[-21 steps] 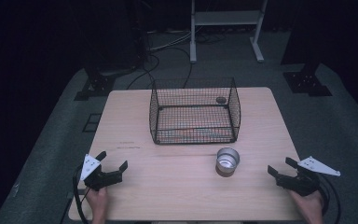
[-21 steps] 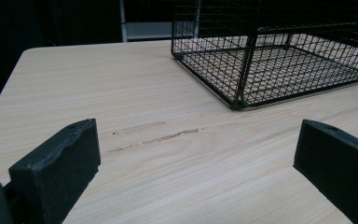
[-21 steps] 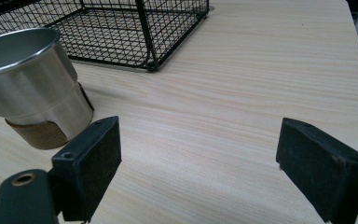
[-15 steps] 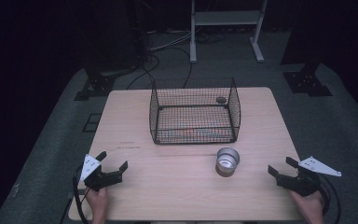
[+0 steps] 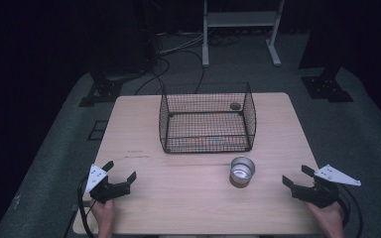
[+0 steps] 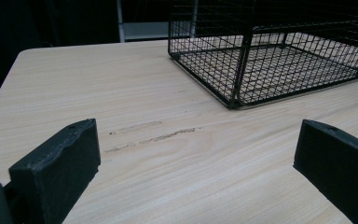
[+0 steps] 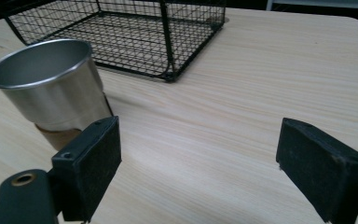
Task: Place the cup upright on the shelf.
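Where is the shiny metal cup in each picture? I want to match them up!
High view: the metal cup stands right of the table's middle, in front of the wire basket.
Left gripper view: the cup is not in it; the wire basket sits at upper right.
Right gripper view: the cup is at left, the basket behind it.
Shared landmark: the wire basket.

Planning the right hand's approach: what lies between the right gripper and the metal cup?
Nothing: in the high view, bare tabletop runs from the open right gripper to the metal cup. The right gripper view agrees.
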A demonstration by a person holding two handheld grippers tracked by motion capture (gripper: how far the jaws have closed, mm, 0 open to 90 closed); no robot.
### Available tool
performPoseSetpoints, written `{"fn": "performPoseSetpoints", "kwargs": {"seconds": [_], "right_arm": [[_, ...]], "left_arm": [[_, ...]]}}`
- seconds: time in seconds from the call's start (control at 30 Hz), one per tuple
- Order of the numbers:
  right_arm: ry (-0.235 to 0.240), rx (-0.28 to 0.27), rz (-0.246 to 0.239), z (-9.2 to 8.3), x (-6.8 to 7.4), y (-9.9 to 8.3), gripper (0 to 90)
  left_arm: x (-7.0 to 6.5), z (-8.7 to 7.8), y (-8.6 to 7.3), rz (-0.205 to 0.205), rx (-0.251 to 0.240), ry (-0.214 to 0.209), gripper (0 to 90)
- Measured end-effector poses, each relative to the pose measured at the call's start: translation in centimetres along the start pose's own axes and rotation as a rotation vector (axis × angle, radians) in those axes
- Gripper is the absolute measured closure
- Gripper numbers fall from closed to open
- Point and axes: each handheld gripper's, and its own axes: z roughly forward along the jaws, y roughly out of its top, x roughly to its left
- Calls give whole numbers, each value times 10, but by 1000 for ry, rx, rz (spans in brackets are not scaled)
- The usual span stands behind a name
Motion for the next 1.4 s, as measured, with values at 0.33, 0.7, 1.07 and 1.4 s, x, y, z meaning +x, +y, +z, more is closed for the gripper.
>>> {"fn": "performPoseSetpoints", "kwargs": {"seconds": [0.33,0.7,1.07,1.4], "right_arm": [[31,12,-37,-1,18,5,129],[58,20,-76,-1,35,8,123],[91,34,-119,7,53,11,109],[112,68,-159,22,74,11,90]], "left_arm": [[0,0,0,-1,-1,1,0],[1,-1,0,-7,-6,1,0],[1,-1,0,-9,-8,0,0],[1,-1,0,-9,-10,0,0]]}}
